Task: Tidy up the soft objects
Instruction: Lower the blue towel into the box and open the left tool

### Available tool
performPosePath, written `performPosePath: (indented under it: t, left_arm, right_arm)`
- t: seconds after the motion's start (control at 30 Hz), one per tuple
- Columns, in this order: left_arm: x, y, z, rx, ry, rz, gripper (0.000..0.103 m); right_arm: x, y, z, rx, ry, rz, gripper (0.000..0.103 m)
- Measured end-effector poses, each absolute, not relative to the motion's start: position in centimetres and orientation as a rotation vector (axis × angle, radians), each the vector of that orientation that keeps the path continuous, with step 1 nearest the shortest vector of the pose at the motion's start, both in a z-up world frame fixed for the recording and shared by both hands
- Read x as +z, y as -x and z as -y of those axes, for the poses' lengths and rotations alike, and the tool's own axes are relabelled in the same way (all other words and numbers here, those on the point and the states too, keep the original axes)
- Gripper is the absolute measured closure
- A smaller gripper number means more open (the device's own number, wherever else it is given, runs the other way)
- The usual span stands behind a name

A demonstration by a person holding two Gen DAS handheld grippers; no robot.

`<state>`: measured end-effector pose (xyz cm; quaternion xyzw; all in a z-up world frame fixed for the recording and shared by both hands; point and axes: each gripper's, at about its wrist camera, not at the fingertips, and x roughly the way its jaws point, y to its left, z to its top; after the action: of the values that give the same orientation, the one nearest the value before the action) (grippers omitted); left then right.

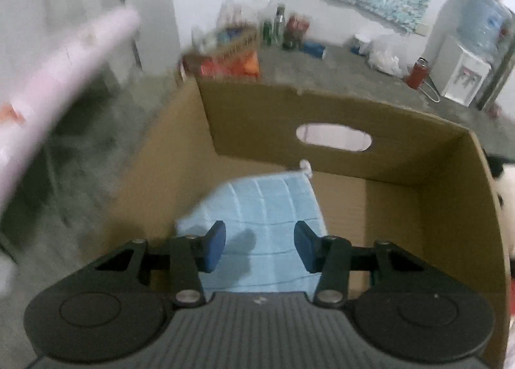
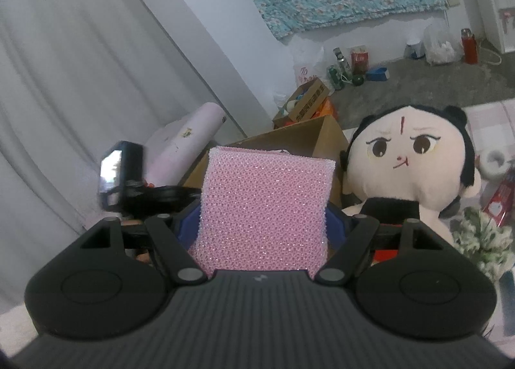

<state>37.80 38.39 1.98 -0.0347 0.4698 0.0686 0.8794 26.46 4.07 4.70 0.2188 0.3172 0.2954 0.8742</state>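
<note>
Left wrist view: my left gripper [image 1: 259, 245] hangs spread over the blue cloth [image 1: 257, 208] lying loose in the cardboard box [image 1: 322, 111], while my right gripper [image 2: 264, 224] pinches the pink sponge [image 2: 264, 205] near the box, likely next in

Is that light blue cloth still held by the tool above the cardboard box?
No, the light blue cloth lies inside the brown cardboard box, tool pads apart.

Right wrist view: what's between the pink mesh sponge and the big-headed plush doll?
In the right wrist view, the brown cardboard box and the right hand-held gripper's blue finger pad lie between the pink mesh sponge and the plush doll.
</note>
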Motion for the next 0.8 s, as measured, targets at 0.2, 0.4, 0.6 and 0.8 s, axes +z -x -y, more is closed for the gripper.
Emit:
performPosePath:
  t: [0.2,0.4,0.6,0.8]
  left_arm:
    - [-4.0,-42.8,-41.8,0.17,0.321,-1.108,0.046]
    - [-4.4,-44.5,-40.8,0.158,0.183,-1.036,0.046]
    - [-4.4,-46.1,-39.1,0.129,0.066,-1.0,0.043]
    - [-2.1,-44.0,-39.2,0.145,0.126,-0.963,0.051]
  right_arm:
    - [4.1,-25.8,-3.0,0.599,-0.48,-0.666,0.028]
    - [4.3,-24.9,-0.7,0.563,-0.475,-0.637,0.028]
    - [3.5,-24.9,0.9,0.538,-0.493,-0.65,0.027]
    - [2.4,-25.7,0.9,0.503,-0.491,-0.664,0.027]
